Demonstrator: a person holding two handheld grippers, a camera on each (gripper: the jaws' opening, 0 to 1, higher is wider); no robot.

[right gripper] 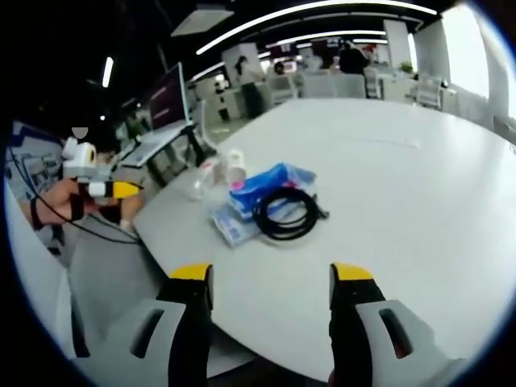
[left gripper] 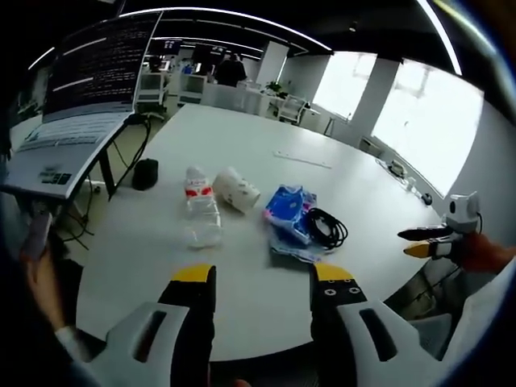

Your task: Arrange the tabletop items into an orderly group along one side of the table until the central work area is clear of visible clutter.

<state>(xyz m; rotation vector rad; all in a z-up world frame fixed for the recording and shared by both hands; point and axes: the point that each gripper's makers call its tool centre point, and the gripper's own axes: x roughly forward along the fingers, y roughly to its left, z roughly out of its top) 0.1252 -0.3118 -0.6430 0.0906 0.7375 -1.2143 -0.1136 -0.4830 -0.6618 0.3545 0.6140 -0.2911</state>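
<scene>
Left gripper view: a smooth white round table (left gripper: 266,298) holds a loose cluster near its middle: a clear crumpled plastic bottle (left gripper: 200,211) with a red label, a white paper cup (left gripper: 235,189) on its side, a glossy blue packet (left gripper: 289,211) and a coiled black cable (left gripper: 326,227). No writing is readable. Both the left gripper (left gripper: 264,276) and right gripper (right gripper: 272,274) hover with jaws apart, holding nothing.

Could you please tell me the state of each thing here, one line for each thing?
Water bottle: lying on its side, looks empty.
Paper cup: tipped over on its side.
Blue packet: lying flat on the table.
Black cable: coiled, resting partly on the packet.
Laptop: open, screen lit.
Left tool: open, holding nothing.
Right tool: open, holding nothing.
</scene>
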